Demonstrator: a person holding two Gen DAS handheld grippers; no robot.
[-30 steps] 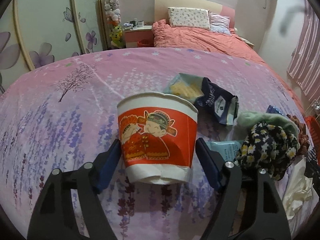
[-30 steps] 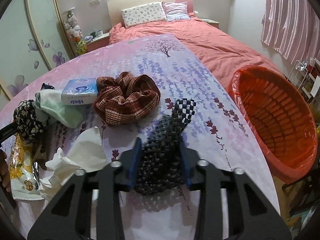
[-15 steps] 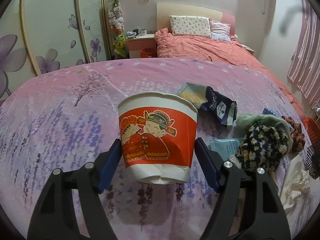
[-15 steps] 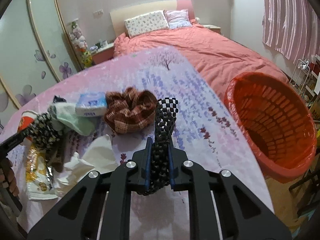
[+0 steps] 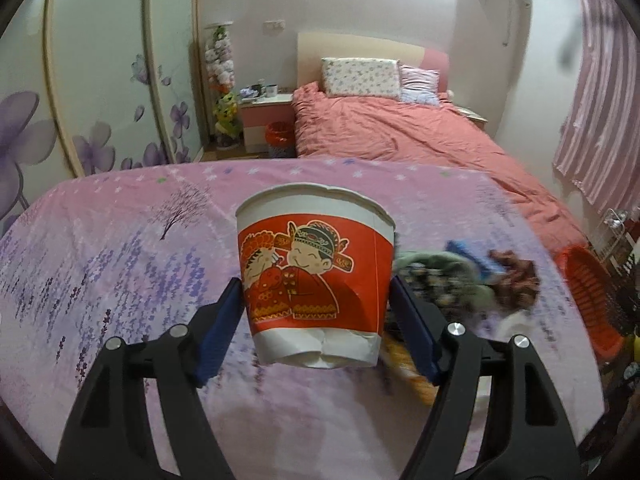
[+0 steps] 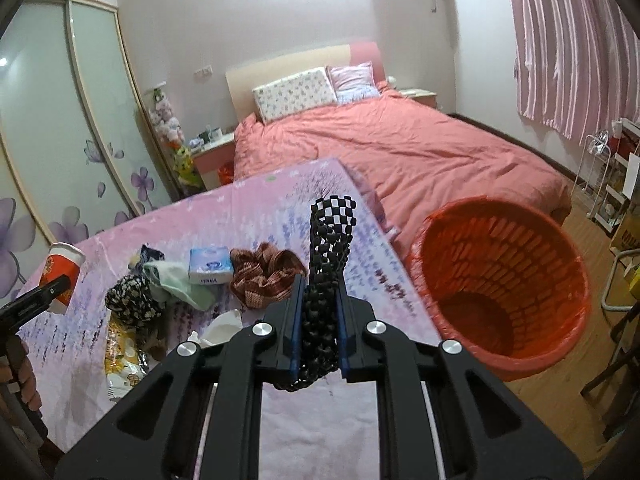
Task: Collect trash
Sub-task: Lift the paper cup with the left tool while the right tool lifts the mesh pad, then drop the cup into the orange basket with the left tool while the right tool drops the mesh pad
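Now holding light, crushable paper cup (image 5: 314, 280) low between wide left fingers (image 5: 224, 320), limp black mesh (image 6: 326, 280) pinched tight in right fingers (image 6: 294, 328), near basket (image 6: 504, 292).

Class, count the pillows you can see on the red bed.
2: a floral white pillow against the headboard, and a pink pillow beside it on the curtain side. Others may be hidden beneath the quilt.

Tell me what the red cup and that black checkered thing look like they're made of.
Red cup: apparently matte printed paper, creased and dented near its white base. Black checkered thing: looks like soft foam or plastic netting, open mesh squashed between the right gripper's fingers.
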